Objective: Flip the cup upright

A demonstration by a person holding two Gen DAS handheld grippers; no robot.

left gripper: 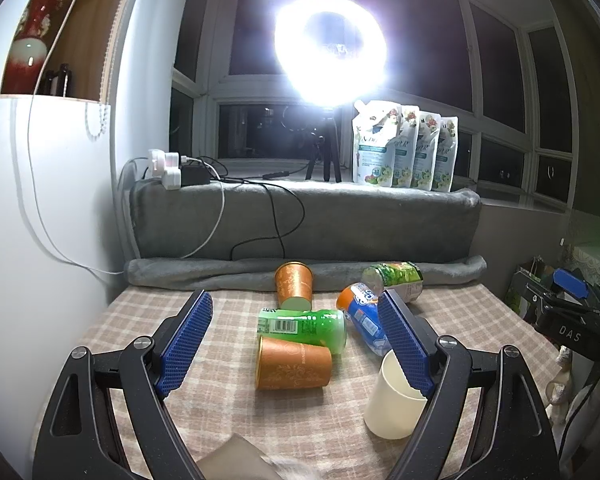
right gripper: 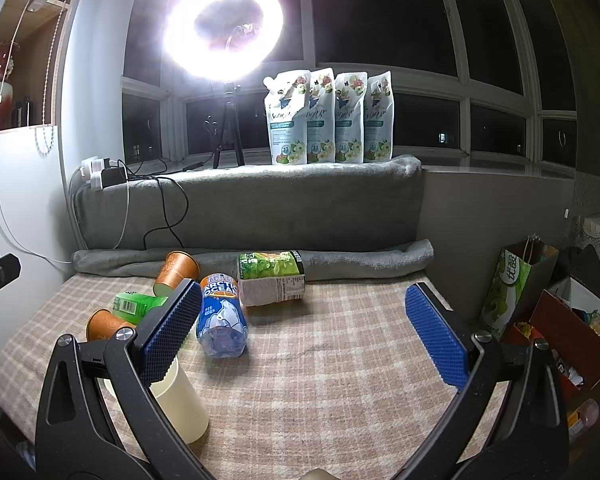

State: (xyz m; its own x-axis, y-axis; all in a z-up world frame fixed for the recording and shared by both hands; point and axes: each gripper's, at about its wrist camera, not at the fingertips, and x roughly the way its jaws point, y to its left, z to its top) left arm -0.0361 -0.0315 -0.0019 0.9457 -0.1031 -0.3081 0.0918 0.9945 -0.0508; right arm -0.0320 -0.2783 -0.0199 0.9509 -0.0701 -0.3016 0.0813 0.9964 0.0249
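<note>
Two orange paper cups lie on their sides on the checked cloth: a near one and a far one. A cream cup stands upright with its mouth up. My left gripper is open, hovering over the near orange cup; its right finger hides part of the cream cup's rim. My right gripper is open and empty over bare cloth; its left finger overlaps the cream cup.
A green bottle, a blue-and-orange bottle and a green-labelled bottle lie among the cups. A rolled grey blanket bounds the far edge. A white cabinet is left; bags and boxes stand right.
</note>
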